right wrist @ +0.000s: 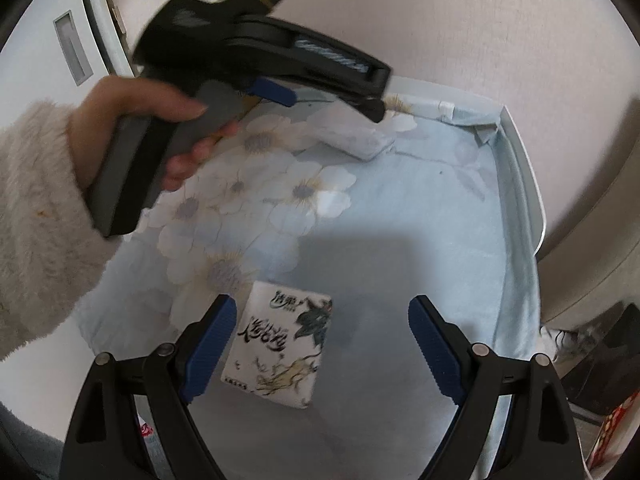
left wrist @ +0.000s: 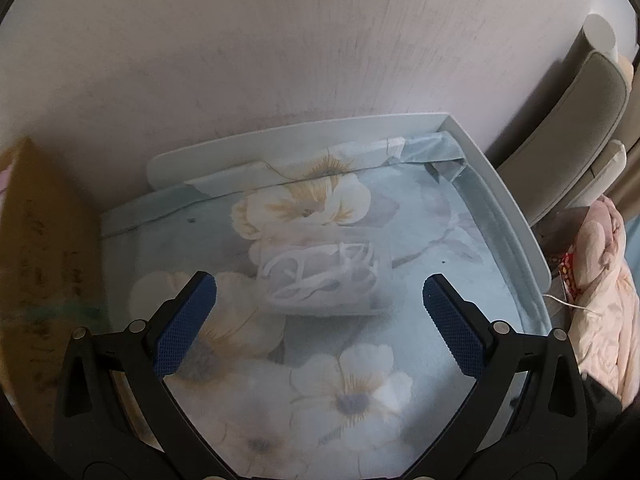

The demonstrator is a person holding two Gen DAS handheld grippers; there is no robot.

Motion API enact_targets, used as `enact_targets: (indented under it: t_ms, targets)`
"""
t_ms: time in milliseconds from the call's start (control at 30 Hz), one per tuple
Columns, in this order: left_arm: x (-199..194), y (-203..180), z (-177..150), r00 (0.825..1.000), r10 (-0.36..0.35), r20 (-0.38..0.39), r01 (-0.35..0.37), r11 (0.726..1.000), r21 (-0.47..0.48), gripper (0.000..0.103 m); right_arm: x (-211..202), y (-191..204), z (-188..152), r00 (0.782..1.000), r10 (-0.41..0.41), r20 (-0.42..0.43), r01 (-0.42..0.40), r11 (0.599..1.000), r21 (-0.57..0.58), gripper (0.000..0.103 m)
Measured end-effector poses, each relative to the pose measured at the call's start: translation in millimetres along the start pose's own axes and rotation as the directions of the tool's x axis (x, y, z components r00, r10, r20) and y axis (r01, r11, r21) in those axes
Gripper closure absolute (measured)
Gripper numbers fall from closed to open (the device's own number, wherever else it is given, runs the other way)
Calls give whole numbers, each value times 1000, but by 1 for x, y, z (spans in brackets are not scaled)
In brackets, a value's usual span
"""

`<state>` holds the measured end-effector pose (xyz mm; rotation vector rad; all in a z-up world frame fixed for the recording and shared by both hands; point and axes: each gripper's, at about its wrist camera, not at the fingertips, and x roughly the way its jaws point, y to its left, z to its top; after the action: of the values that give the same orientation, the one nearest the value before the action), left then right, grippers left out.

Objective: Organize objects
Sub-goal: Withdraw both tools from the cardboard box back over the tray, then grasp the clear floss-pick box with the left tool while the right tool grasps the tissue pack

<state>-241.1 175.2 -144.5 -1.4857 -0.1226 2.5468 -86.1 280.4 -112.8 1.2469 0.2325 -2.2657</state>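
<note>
Plainly, from the left wrist view, the left gripper (left wrist: 320, 300) hangs over a table (left wrist: 516, 216) with a raised white rim, covered by a pale blue flowered cloth (left wrist: 420, 320). Its fingers stand wide apart, gripping nothing. A clear bag of white cord (left wrist: 324, 276) lies on the cloth just beyond the fingertips, toward the table's far edge, below the wall (left wrist: 280, 40).

From the right wrist view, the right gripper (right wrist: 322, 344) also has its fingers spread wide. A tissue pack (right wrist: 280, 352) with black lettering lies flat on the cloth between them, close to the left finger, near the table's near edge. A hand (right wrist: 136, 120) in a fuzzy sleeve (right wrist: 36, 220) holds the left gripper's handle over the far left corner.
</note>
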Motion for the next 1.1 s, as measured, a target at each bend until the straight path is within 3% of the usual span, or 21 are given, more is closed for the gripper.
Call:
enact_targets:
  t_ms: [333,667,733,767,833,1100]
  targets:
    - [26,-9,-4,999,22,-28,-21,999,37,0,7,24,-18,1000,-24,-6,24,999,-43,18]
    - [32,-13,-8,998,61,-20,-60,996,70,0,12,28,-23,1000,-26,-1,26,998,-63,35]
    - [31,-16,-8,996,84,-10,-83,993,89,5,11,27,-23,1000,-27,3,27,997,-69,40]
    - [31,-17,-8,997,81,-9,-80,992,96,17,11,27,-23,1000,-29,4,29,997,-74,43]
    - [30,-19,-7,996,88,-8,-86,990,115,24,11,28,-23,999,-38,5,39,995,-87,49]
    - [26,-23,-10,996,87,1,-86,989,118,24,11,26,-21,999,-34,8,35,996,-81,53]
